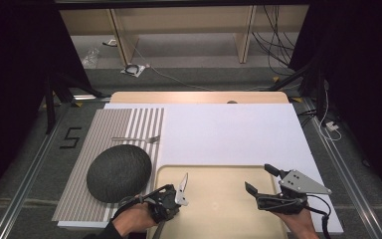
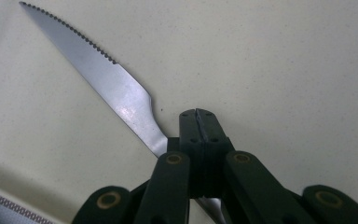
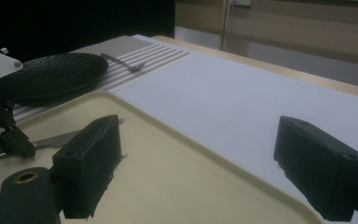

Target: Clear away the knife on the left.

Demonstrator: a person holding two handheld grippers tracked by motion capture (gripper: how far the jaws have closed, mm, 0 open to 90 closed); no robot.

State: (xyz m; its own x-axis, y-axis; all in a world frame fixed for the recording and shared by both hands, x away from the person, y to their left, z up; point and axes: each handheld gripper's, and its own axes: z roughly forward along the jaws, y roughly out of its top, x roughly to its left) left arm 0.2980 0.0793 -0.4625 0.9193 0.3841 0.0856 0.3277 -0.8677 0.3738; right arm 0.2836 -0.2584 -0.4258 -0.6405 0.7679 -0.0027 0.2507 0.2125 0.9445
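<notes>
I have the left gripper (image 1: 175, 195) clamped on a serrated stainless-steel table knife (image 2: 107, 79). Its jaws are pressed fully together around the knife just where blade meets handle, as the left gripper view shows. This grip point keeps the blade clear ahead of the jaws and, in my judgement, limits pivoting during transport. In the high view the knife sits at the lower centre-left of the frame, blade pointing up and slightly right, over the left edge of the cream plastic tray (image 1: 219, 209). In the left gripper view the blade runs to the upper left, above the tray floor; whether the tip touches the tray I cannot tell.

The right gripper (image 1: 261, 181) stands at the lower right of the high view, over the right half of the tray. Its jaws are spread wide and nothing lies between them. I read it as parked on standby, well apart from the knife.

Surroundings: a dark textured round plate (image 1: 119, 172) lies at the lower left, on a grey-and-white striped placemat (image 1: 107, 130). A metal fork (image 1: 138, 139) lies on the mat just above the plate. A white sheet (image 1: 229, 130) covers the centre of the table.

Obstructions: the tray's raised rim lies between knife and placemat. I judge that any move toward the mat calls for lifting over it. The plate occupies most of the near mat area.
</notes>
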